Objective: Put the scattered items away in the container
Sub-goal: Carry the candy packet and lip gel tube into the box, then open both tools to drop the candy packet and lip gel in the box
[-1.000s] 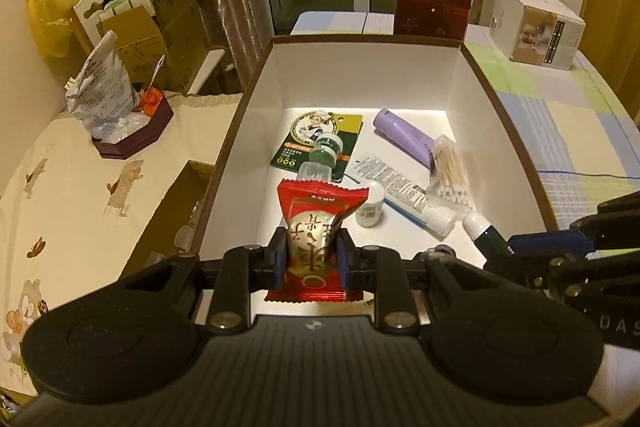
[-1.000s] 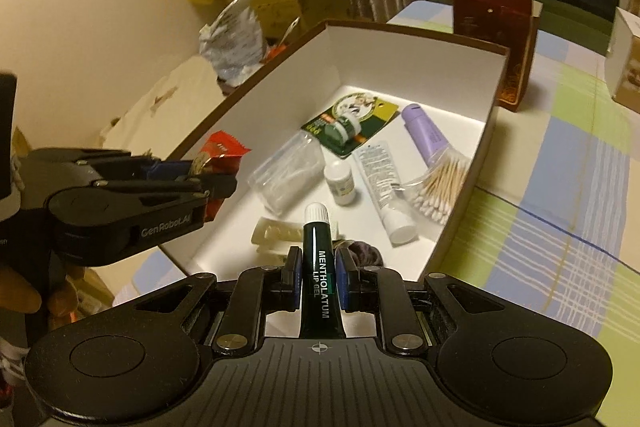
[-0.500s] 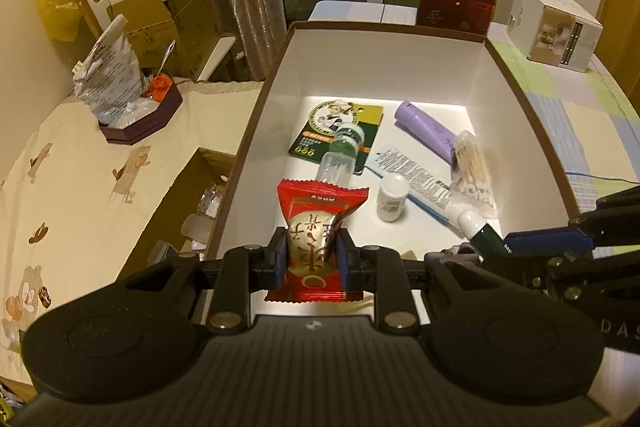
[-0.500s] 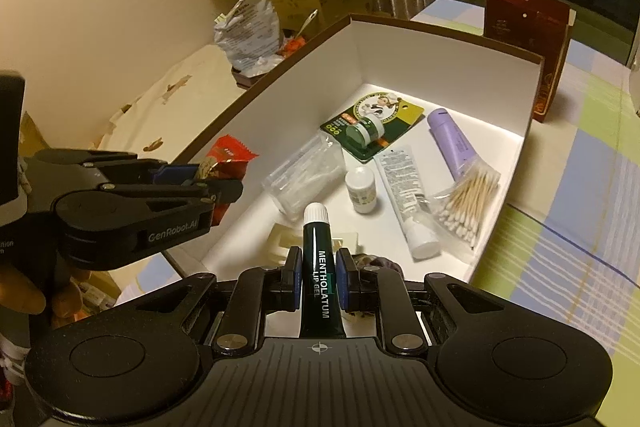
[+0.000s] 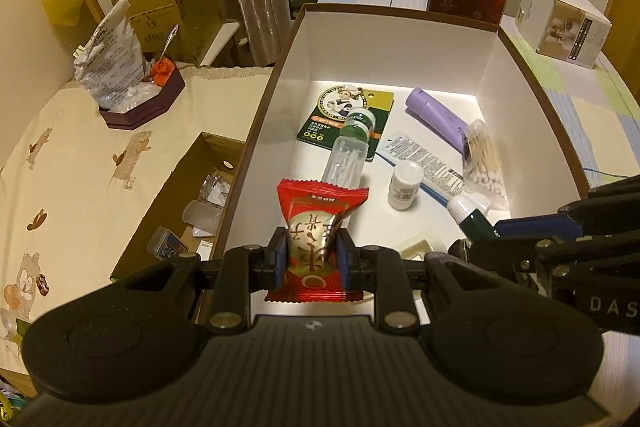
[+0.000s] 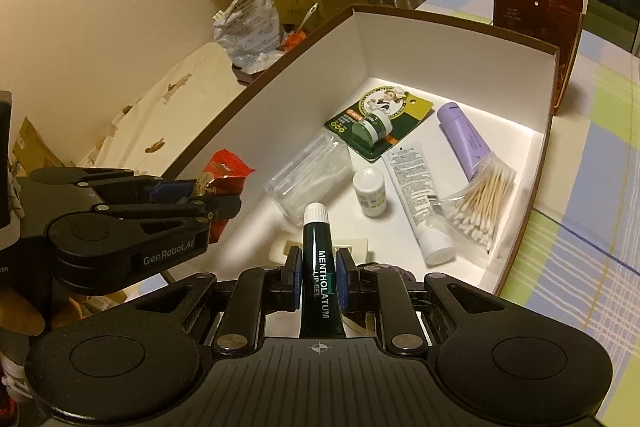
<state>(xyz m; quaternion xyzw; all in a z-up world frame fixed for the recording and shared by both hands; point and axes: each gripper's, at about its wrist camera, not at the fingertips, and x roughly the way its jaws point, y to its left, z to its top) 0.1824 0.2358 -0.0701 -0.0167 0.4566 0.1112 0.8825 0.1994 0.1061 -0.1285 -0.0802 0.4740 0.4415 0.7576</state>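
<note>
Left wrist view: left gripper pinches a red foil snack packet above the brown-rimmed white box's near edge; right gripper clamps a dark green lip-gel tube over bare floor inside.

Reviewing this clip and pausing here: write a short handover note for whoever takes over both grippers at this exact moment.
Left gripper: shut on the red snack packet, held over the near end of the white box.
Right gripper: shut on the green lip gel tube, also over the box's near end.
Done, lying in the box: purple tube, cotton swab bag, white tube, small white bottle, clear bottle, green carded jar.
Left: release the packet and the lip gel into the box. Whether more items remain outside is not visible.
</note>
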